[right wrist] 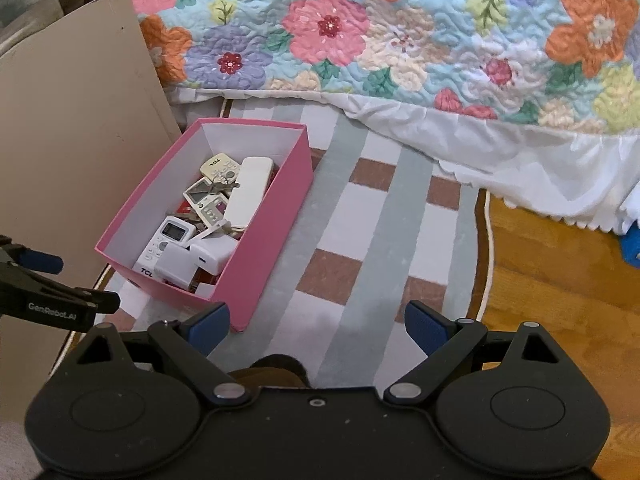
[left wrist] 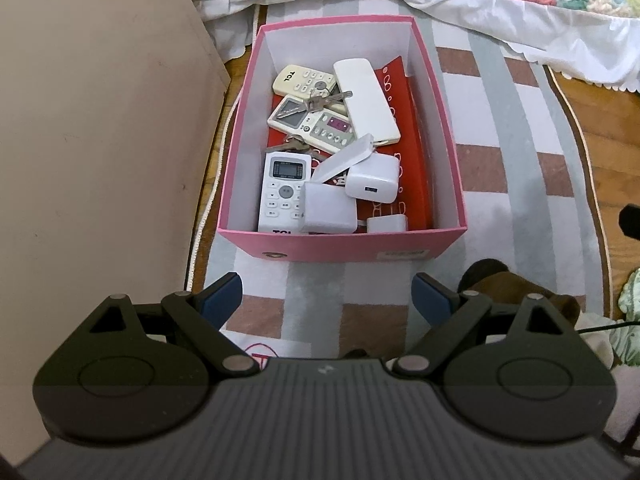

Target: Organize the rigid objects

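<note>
We're in a home bedroom: a bed draped in a flower-patterned quilt with a white scalloped skirt hanging to the floor, a checked rug over wooden floorboards, and a pink box of household remote controls, keys and chargers sitting on that rug.

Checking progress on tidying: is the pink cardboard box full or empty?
Partly full: the pink cardboard box holds remotes, keys and white chargers across its bottom, well below the rim.
</note>
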### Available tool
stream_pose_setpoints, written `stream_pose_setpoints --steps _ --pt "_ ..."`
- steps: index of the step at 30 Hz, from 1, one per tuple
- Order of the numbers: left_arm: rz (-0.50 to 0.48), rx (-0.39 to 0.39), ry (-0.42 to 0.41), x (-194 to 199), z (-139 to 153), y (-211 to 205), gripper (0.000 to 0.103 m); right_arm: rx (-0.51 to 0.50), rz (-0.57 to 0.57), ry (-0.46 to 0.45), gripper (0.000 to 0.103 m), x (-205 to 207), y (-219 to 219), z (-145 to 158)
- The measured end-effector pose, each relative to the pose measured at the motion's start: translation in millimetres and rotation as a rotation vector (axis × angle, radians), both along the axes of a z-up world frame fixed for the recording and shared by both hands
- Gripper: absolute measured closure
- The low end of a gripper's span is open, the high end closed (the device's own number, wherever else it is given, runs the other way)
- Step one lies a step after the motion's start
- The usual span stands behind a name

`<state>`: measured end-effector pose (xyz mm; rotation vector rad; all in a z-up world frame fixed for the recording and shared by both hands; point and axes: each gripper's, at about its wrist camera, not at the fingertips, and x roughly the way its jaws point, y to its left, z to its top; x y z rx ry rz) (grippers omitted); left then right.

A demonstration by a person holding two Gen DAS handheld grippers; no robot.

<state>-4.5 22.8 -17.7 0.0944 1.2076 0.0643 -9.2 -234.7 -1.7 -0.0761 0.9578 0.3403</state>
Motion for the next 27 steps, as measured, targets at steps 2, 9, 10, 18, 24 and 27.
stream_pose_setpoints --steps 2,9,10,18,24,27 --pt "-0.011 0.006 0.005 -0.7 1.5 -1.8 0.011 -0.024 0.004 -0.009 0.007 -0.7 2.2 1.2" --pt "-0.012 0.028 0.009 -1.6 4.3 -3.4 0.011 -0.024 0.010 -0.007 0.007 -1.2 5.8 2.9" --pt "-0.011 0.034 0.011 -1.6 4.5 -3.5 0.011 -0.025 0.007 -0.008 0.007 -1.7 5.7 2.9" --pt "-0.001 0.051 0.019 -0.8 4.1 0.2 0.008 -0.031 -0.004 -0.005 0.007 -2.5 5.0 2.3" --pt "-0.005 0.043 0.012 -1.3 4.7 0.1 0.007 -0.029 -0.006 -0.001 0.007 -2.1 4.2 1.8" --pt "-0.001 0.045 0.012 -1.5 4.5 1.2 0.006 -0.030 -0.005 0.000 0.007 -2.0 4.1 1.7"
